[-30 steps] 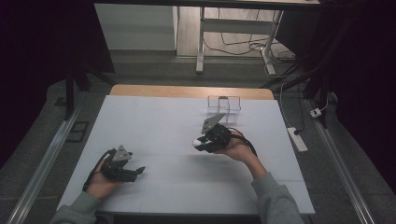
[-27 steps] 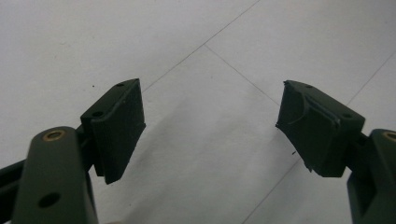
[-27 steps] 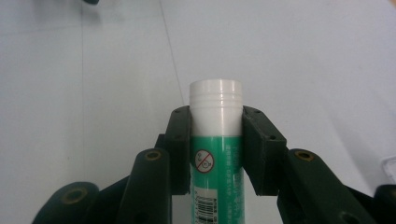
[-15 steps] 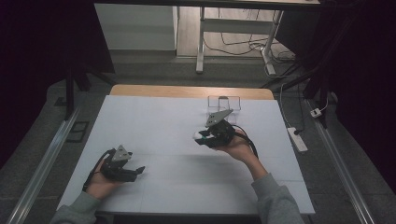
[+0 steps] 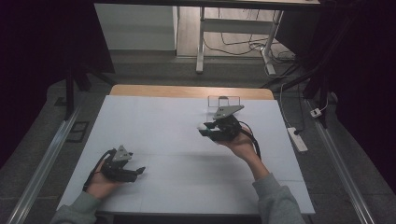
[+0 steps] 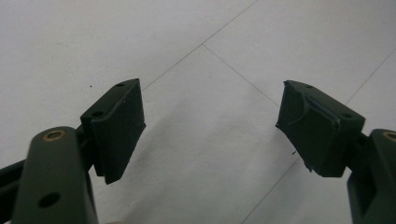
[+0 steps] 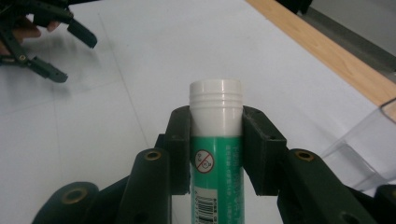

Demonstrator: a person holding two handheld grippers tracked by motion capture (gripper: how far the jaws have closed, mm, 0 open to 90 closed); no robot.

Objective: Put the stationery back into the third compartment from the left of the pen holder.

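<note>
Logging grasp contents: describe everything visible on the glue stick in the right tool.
The glue stick is a cylinder with a green printed body, a white ribbed cap, a round red prohibition symbol and a barcode below it; it looks plastic. The right tool clamps it just under the cap, one black jaw on each side, cap end pointing away from the hand. It is held above the white table.

The high view looks down and forward from far above the white table (image 5: 177, 116). The left gripper view sits very close to the table top. The right gripper view looks across the table and, like the high view, shows the left gripper (image 7: 70, 49).
</note>
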